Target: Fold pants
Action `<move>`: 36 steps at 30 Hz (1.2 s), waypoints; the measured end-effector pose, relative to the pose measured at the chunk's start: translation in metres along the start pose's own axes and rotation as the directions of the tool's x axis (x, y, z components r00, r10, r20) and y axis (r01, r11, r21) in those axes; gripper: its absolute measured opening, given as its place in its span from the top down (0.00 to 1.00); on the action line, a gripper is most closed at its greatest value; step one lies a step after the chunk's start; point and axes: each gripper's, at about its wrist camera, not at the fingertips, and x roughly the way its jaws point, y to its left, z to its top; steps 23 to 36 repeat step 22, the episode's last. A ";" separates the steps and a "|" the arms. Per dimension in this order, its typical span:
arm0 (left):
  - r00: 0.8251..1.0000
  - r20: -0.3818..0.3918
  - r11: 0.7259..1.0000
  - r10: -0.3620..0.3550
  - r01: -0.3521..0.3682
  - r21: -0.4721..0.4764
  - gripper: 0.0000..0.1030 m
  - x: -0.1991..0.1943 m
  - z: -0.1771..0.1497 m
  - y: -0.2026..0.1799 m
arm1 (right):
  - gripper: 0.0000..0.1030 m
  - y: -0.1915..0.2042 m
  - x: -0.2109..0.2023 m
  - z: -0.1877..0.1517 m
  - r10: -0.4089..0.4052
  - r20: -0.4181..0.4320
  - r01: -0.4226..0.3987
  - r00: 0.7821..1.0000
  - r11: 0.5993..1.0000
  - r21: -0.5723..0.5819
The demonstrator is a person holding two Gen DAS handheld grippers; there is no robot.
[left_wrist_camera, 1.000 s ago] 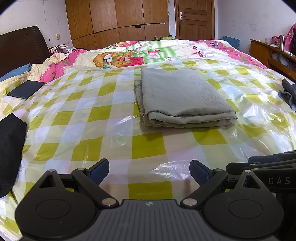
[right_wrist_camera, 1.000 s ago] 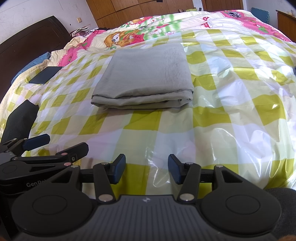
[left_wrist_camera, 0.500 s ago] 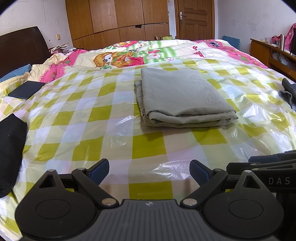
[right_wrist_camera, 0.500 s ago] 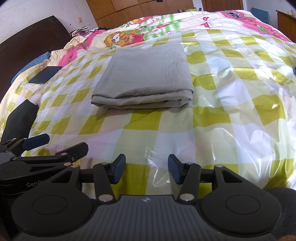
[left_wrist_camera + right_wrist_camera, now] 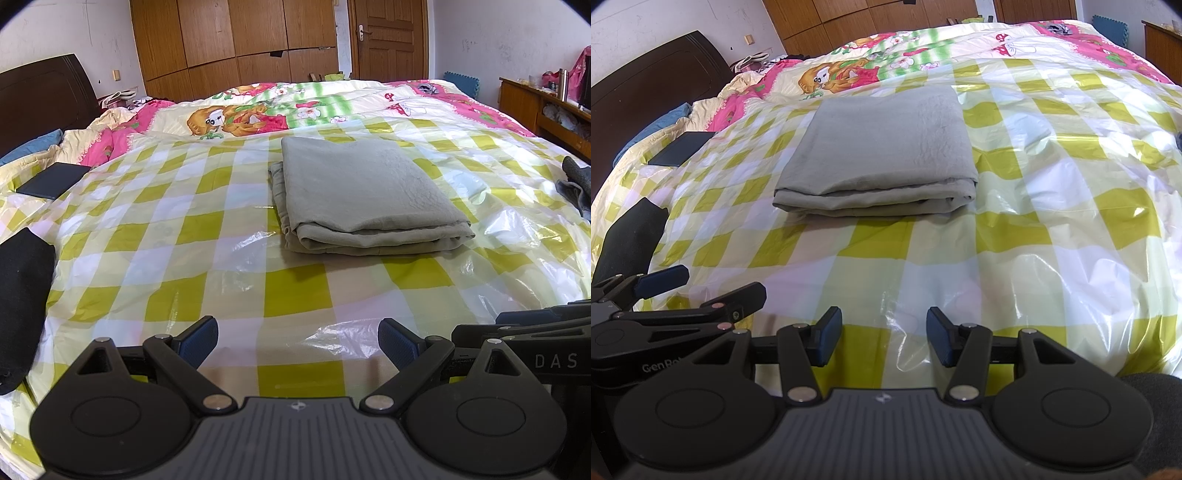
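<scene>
Pants point(image 5: 364, 192) folded into a flat grey-green rectangle in the middle of the bed point(image 5: 229, 280).

The pants point(image 5: 886, 147) lie on the yellow-and-white checked plastic sheet point(image 5: 173, 236), long axis running away from the cameras toward the cartoon-print quilt point(image 5: 236, 118), the thick folded edge nearest the viewer and loose layered edges along the left side in the left wrist view. The left tool point(image 5: 297, 341) is held low and level over the near edge of the bed, well short of the pants, fingers spread wide with nothing between them. The right tool point(image 5: 884, 339) sits just beside it, likewise level and aimed at the pants, its blue pads point(image 5: 827, 338) apart and empty. A black garment point(image 5: 20, 295) lies at the left edge, a dark flat item point(image 5: 51, 181), perhaps a notebook, farther back.
</scene>
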 end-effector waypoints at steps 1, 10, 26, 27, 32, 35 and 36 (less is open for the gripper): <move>1.000 0.003 1.000 -0.002 0.002 -0.002 0.00 0.000 0.000 0.001 | 0.49 0.000 0.000 0.000 0.000 0.000 0.000 1.000 1.000 0.000; 1.000 0.010 1.000 -0.002 0.002 0.001 0.00 0.000 0.002 0.004 | 0.49 0.000 0.000 0.000 -0.001 0.000 0.001 1.000 1.000 0.000; 1.000 0.010 1.000 -0.002 0.002 0.004 0.00 0.000 0.002 0.005 | 0.49 0.001 0.000 -0.001 -0.002 0.000 0.002 1.000 1.000 0.000; 1.000 0.010 1.000 -0.002 0.002 0.004 0.00 0.000 0.002 0.005 | 0.49 0.001 0.000 -0.001 -0.002 0.000 0.002 1.000 1.000 0.000; 1.000 0.010 1.000 -0.002 0.002 0.004 0.00 0.000 0.002 0.005 | 0.49 0.001 0.000 -0.001 -0.002 0.000 0.002 1.000 1.000 0.000; 1.000 0.010 1.000 -0.002 0.002 0.004 0.00 0.000 0.002 0.005 | 0.49 0.001 0.000 -0.001 -0.002 0.000 0.002 1.000 1.000 0.000; 1.000 0.010 1.000 -0.002 0.002 0.004 0.00 0.000 0.002 0.005 | 0.49 0.001 0.000 -0.001 -0.002 0.000 0.002 1.000 1.000 0.000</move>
